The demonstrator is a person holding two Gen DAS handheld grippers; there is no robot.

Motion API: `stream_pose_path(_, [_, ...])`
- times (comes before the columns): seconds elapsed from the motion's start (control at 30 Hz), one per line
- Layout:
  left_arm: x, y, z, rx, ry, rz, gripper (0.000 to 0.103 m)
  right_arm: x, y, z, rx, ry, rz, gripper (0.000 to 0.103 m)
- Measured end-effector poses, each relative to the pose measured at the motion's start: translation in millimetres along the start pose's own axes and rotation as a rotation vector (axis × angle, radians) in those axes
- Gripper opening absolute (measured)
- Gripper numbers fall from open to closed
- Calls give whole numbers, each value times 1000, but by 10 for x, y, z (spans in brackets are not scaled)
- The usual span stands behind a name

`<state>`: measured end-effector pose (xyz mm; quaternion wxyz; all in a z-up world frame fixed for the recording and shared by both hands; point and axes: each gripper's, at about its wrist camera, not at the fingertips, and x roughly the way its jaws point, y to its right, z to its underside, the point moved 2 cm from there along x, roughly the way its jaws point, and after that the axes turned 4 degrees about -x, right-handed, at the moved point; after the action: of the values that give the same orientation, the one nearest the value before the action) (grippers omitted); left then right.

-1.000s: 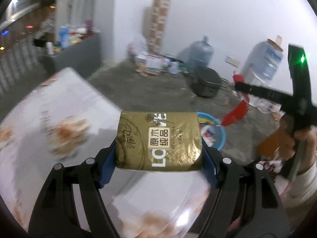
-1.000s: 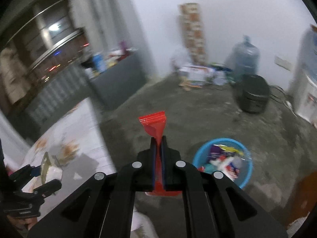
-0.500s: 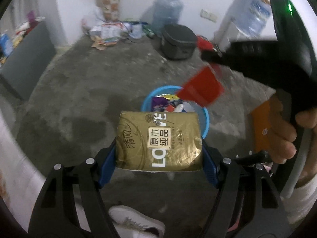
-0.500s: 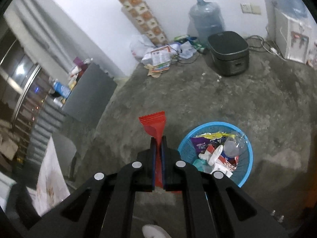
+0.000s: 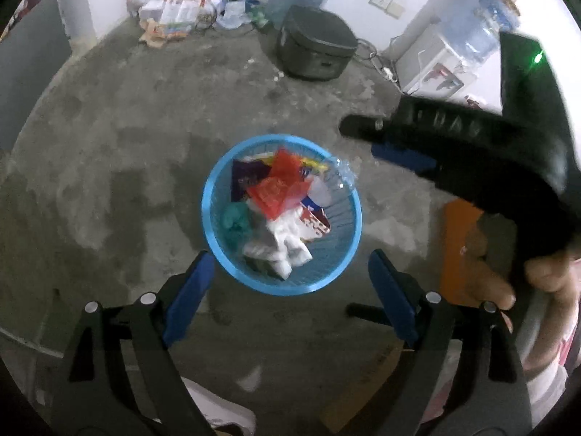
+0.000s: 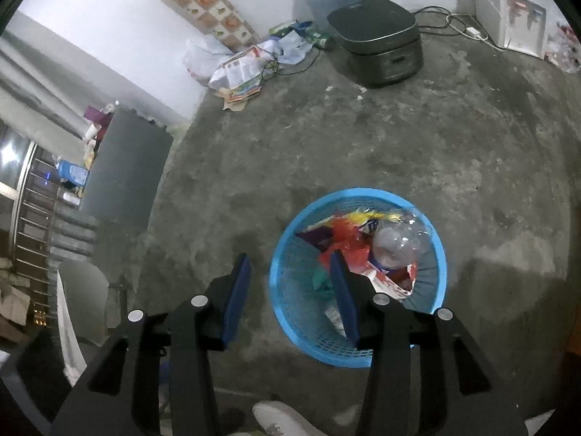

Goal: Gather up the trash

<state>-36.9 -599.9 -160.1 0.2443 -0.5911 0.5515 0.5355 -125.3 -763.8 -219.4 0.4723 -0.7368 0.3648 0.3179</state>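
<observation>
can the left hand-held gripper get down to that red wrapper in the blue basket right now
Probably yes. The left hand-held gripper is open over the blue basket, and the red wrapper lies on top of the pile, uncovered.

Right gripper (image 5: pixel 385 141) motion-blurred in the left view; one finger (image 6: pixel 343 299) hides part of the blue basket (image 6: pixel 441 254) contents.

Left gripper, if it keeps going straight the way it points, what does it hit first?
Probably the blue basket: the open left gripper points down at its near rim, trash heaped inside. Depth is unclear.
</observation>
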Motion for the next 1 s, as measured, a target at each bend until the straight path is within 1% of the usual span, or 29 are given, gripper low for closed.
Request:
stream_pose_path(0.07, [-84, -14, -2, 3, 25, -7, 83, -31, 14, 27, -3, 9, 1, 47])
stream_pose_path(0.13, [-162, -48, -6, -16, 47, 4, 83, -68, 5, 39, -10, 16, -3, 47])
stream_pose_path(0.27, [-418, -118, -1, -47, 96, 11, 83, -185, -121, 62, -56, 44, -7, 47])
stream_pose_path(0.3, [-547, -151, 18, -55, 124, 17, 83, -226, -176, 65, -75, 53, -6, 47])
stream_pose_path(0.37, [-711, -191, 21, -68, 157, 18, 83, -326, -298, 90, -120, 72, -7, 49])
stream_pose_path(0.43, [-994, -283, 87, -96, 201, 21, 83, -445, -435, 119, -165, 97, -8, 54])
stream_pose_path(0.5, [-1291, -377, 190, -125, 258, 17, 83, -621, -600, 172, -230, 133, -8, 57])
stream_pose_path(0.57, [-1613, -488, 318, -148, 328, -2, 83, -759, -729, 222, -280, 158, 2, 60])
stream_pose_path(0.6, [-1838, -560, 423, -162, 377, -27, 84, -848, -813, 257, -308, 174, 2, 63])
stream_pose_path(0.7, [-2295, -686, 644, -202, 477, -110, 89, -1124, -1104, 403, -403, 217, -13, 73])
stream_pose_path(0.73, [-2477, -738, 751, -224, 513, -147, 90, -1202, -1197, 459, -433, 228, -18, 77])
stream_pose_path(0.8, [-2771, -821, 960, -260, 576, -202, 91, -1392, -1421, 624, -509, 256, -26, 82])
stream_pose_path(0.87, [-3032, -887, 1165, -305, 621, -281, 92, -1594, -1623, 812, -569, 298, -48, 88])
stream_pose_path(0.93, [-3251, -951, 1422, -379, 662, -385, 94, -1818, -1839, 1045, -621, 350, -96, 95])
stream_pose_path(1.0, [-3423, -995, 1691, -423, 712, -454, 94, -1977, -2027, 1233, -662, 386, -126, 97])
